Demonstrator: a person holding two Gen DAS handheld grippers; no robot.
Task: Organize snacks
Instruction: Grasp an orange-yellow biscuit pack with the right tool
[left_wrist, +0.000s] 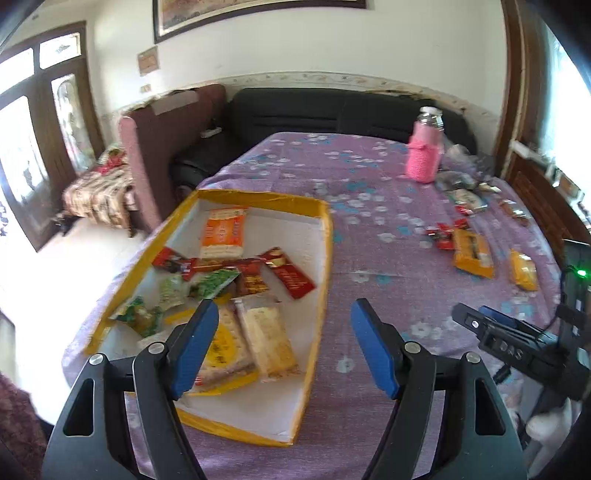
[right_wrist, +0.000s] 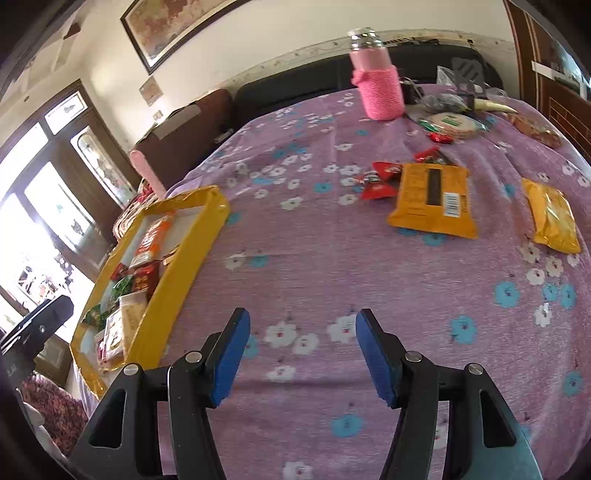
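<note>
A yellow-rimmed white box (left_wrist: 325, 236) lies on the purple flowered tablecloth and holds several snack packets, among them an orange one (left_wrist: 223, 232) and a pale cracker pack (left_wrist: 267, 338). My left gripper (left_wrist: 284, 314) is open and empty above the box's right edge. My right gripper (right_wrist: 303, 325) is open and empty over bare cloth right of the box (right_wrist: 184, 254). Loose snacks lie beyond it: an orange pack (right_wrist: 432, 201), a yellow pack (right_wrist: 552, 219) and small red packets (right_wrist: 380, 181).
A bottle in a pink knitted sleeve (right_wrist: 376, 85) stands at the far side with a clutter of bags and a round packet (right_wrist: 454, 123) beside it. A black sofa (left_wrist: 332, 110) lies behind the table. The right gripper's body (left_wrist: 517, 339) shows at the left view's right edge.
</note>
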